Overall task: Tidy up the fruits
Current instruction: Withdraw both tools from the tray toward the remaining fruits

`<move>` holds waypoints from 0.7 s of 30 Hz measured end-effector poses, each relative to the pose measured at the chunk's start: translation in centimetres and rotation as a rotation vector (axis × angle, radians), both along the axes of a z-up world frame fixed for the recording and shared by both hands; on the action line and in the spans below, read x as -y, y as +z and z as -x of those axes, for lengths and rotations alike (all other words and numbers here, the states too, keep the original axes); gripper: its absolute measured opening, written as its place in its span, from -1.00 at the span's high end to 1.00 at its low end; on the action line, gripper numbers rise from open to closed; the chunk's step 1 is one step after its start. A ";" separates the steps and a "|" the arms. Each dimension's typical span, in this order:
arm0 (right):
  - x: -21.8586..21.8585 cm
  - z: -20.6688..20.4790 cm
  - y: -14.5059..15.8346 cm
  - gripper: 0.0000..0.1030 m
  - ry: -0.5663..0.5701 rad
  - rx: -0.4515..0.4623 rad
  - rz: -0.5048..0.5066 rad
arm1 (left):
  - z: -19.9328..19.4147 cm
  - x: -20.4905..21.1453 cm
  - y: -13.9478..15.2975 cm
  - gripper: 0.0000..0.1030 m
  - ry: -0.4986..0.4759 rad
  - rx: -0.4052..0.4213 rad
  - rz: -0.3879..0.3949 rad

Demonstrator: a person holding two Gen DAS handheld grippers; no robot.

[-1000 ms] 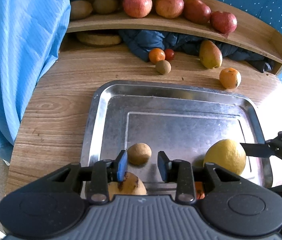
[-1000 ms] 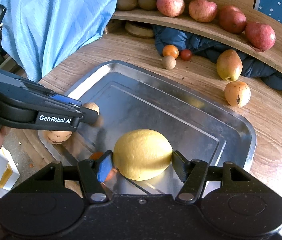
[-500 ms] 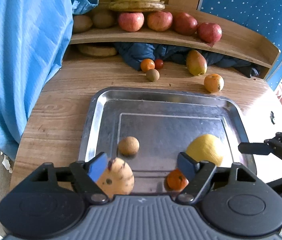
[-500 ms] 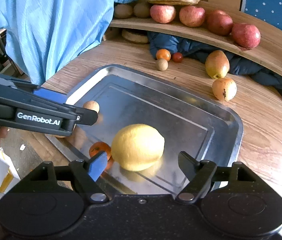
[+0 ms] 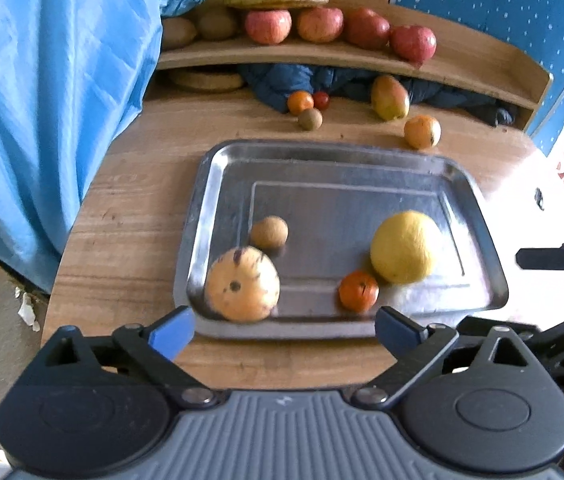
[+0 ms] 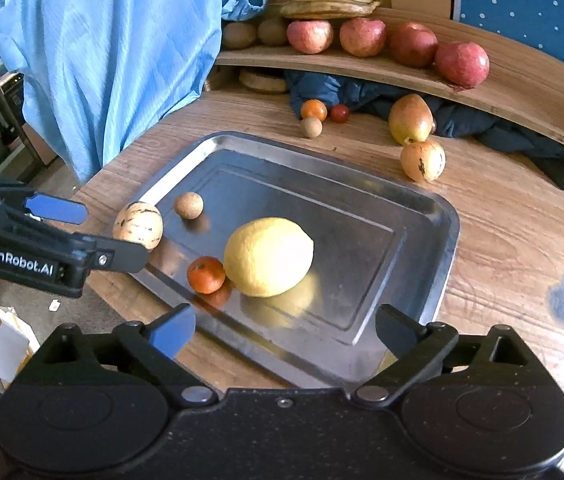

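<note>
A steel tray (image 5: 478,216) (image 6: 448,216) on the wooden table holds a big yellow citrus (image 5: 405,246) (image 6: 269,256), a small orange (image 5: 358,290) (image 6: 206,274), a spotted tan fruit (image 5: 242,284) (image 6: 138,224) and a small brown fruit (image 5: 269,232) (image 6: 188,205). My left gripper (image 5: 284,332) hangs over the tray's near edge, its jaws opening wide with nothing between them. My right gripper (image 6: 285,330) stands the same way, jaws opening and empty, just short of the yellow citrus.
Loose fruit lies beyond the tray: a mango (image 5: 389,97), a spotted orange fruit (image 5: 422,131), a small orange (image 5: 300,102), a cherry tomato (image 5: 321,100), a brown fruit (image 5: 310,118). A shelf (image 5: 482,68) carries apples and bananas. Blue cloth (image 5: 53,100) hangs at the left.
Both grippers opened and drew back toward the tray's near edge. The left let go of the spotted tan fruit, the right let go of the yellow citrus; both fruits rest in the tray.
</note>
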State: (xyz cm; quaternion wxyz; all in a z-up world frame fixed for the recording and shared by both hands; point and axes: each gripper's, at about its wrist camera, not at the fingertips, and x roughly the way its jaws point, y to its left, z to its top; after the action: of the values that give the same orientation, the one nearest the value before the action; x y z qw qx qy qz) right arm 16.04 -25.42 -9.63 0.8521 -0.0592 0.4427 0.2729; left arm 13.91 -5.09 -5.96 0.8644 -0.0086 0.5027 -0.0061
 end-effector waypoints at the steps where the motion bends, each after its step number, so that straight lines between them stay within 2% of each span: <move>1: 0.2 0.1 0.0 -0.91 0.000 -0.005 0.000 | 0.1 0.0 -0.1 -0.94 -0.002 -0.009 -0.008; 13: 2.7 1.2 -0.5 -0.97 -0.077 -0.068 0.053 | 0.7 2.2 -1.9 -0.98 -0.097 -0.135 -0.118; 21: 5.3 1.4 -1.2 -0.98 -0.153 -0.111 0.056 | 0.5 2.8 -1.6 -0.98 -0.116 -0.148 -0.164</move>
State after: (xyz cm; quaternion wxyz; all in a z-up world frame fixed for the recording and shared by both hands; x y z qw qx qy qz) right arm 14.66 -30.73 -10.80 0.8425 -0.0340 0.5001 0.1973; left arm 13.38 -7.91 -7.52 0.8208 0.0908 0.5638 -0.0141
